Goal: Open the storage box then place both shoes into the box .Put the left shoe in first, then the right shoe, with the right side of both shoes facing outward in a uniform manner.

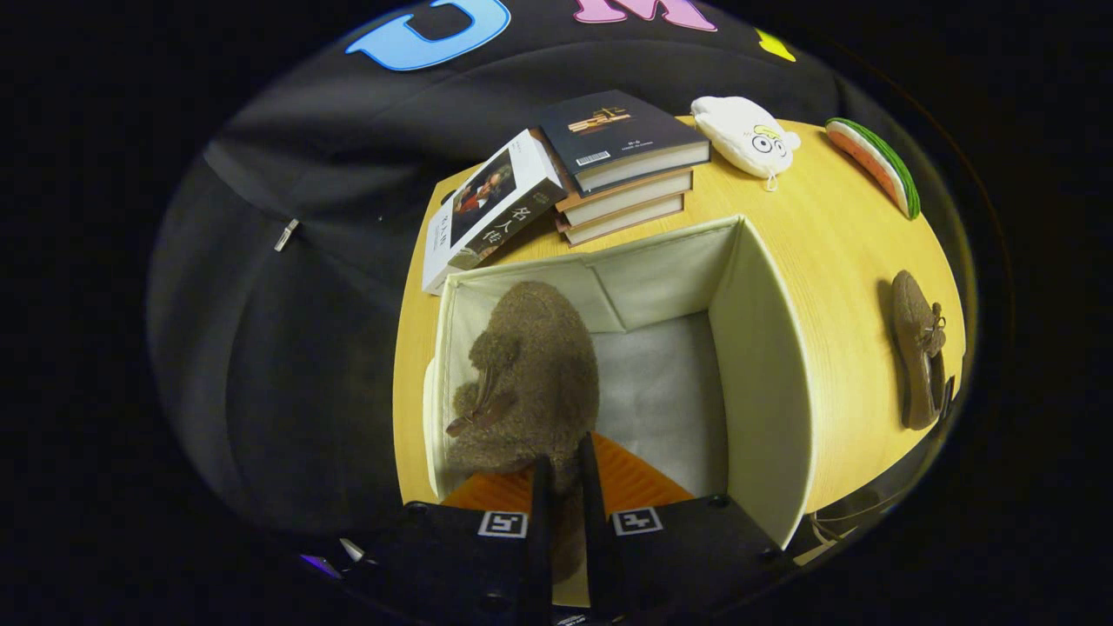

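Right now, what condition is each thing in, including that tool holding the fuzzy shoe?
Storage box: open, upright on the table.
Fuzzy shoe: inside the box, against its left wall, gripped at the heel.
Tool: shut on the fuzzy shoe.
Second shoe: lying on the table, outside the box.
Books: closed, stacked; one leaning beside them.

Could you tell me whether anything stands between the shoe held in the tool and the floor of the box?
Nothing visible does. The tool is shut on the fuzzy brown shoe, already inside the open storage box by its left wall, with bare lining below and beside it.
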The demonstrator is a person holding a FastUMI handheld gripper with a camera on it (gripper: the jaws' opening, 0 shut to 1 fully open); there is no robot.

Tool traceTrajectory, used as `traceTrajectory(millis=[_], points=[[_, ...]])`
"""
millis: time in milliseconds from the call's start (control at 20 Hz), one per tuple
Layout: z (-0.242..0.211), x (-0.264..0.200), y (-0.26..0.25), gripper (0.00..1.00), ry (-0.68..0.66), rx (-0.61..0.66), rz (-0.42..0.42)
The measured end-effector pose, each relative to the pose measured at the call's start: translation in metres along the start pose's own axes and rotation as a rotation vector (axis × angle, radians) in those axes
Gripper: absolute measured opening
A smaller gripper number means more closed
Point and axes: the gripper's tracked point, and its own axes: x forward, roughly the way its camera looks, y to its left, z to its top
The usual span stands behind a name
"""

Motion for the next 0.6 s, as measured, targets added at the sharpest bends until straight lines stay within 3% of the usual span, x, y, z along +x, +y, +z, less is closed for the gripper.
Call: traceTrajectory(millis=[50,150,300,600], points=[[-0.003,0.000,0.003,0.26,0.012,0.003,0.019],[-0.006,-0.001,0.009,0.51,0.030,-0.008,0.049],[0.001,-0.010,0.024,1.00,0.011,-0.013,0.135],[0.017,-0.053,0.024,0.98,-0.029,-0.015,0.243]])
